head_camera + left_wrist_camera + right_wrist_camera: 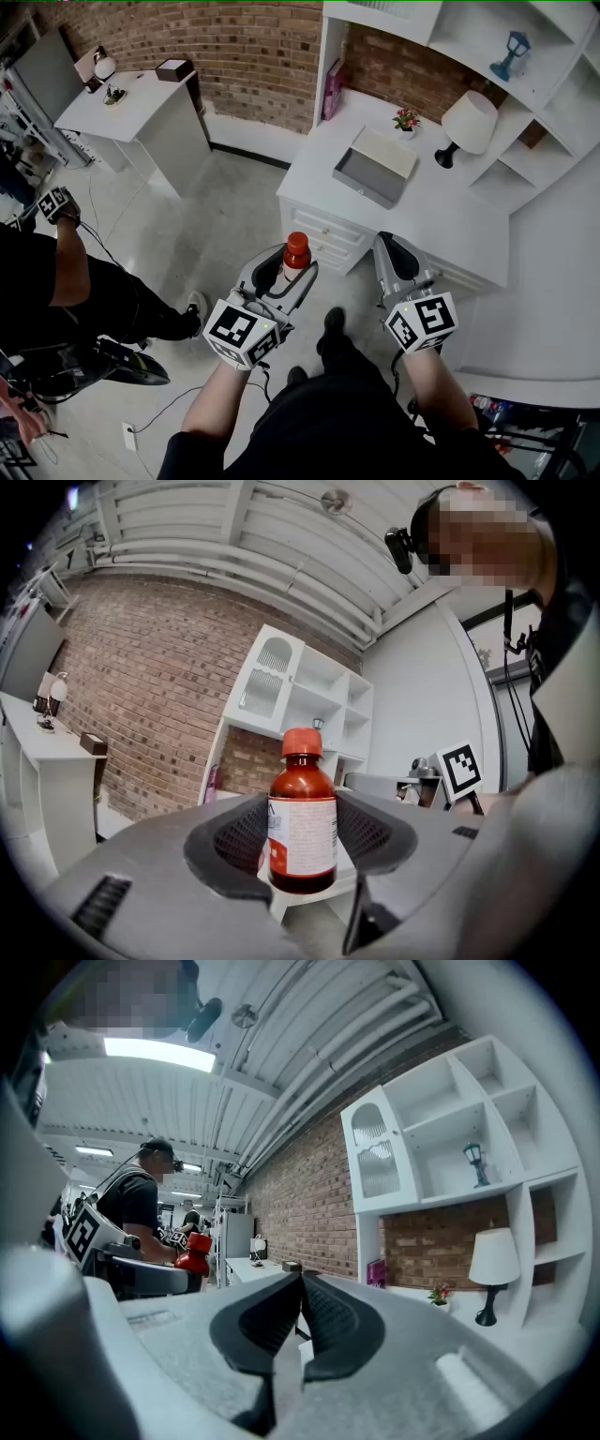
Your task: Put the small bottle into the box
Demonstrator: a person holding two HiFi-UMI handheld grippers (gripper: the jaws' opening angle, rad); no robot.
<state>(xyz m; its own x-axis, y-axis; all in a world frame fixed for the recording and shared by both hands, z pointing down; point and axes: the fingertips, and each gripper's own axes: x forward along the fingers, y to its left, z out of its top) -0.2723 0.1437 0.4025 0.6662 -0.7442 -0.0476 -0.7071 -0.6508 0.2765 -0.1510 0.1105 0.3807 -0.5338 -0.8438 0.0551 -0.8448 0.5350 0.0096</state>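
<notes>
A small brown bottle point(302, 827) with a red cap and a white label stands upright between the jaws of my left gripper point(302, 841), which is shut on it. In the head view the bottle's red cap point(297, 249) shows above the left gripper point(286, 267), held in the air in front of the white desk. My right gripper point(398, 258) hangs beside it, to the right, with its jaws pressed together and nothing between them point(300, 1321). The open grey box point(377, 166) lies on the white desk point(450, 225), ahead of both grippers. From the right gripper view the bottle point(195, 1252) shows at the left.
On the desk stand a white lamp point(466, 127) and a small potted plant point(406, 120), behind the box. White shelves point(525, 56) rise above. Another white table point(141, 108) stands at the far left. A second person point(56, 281) with a gripper is on the left.
</notes>
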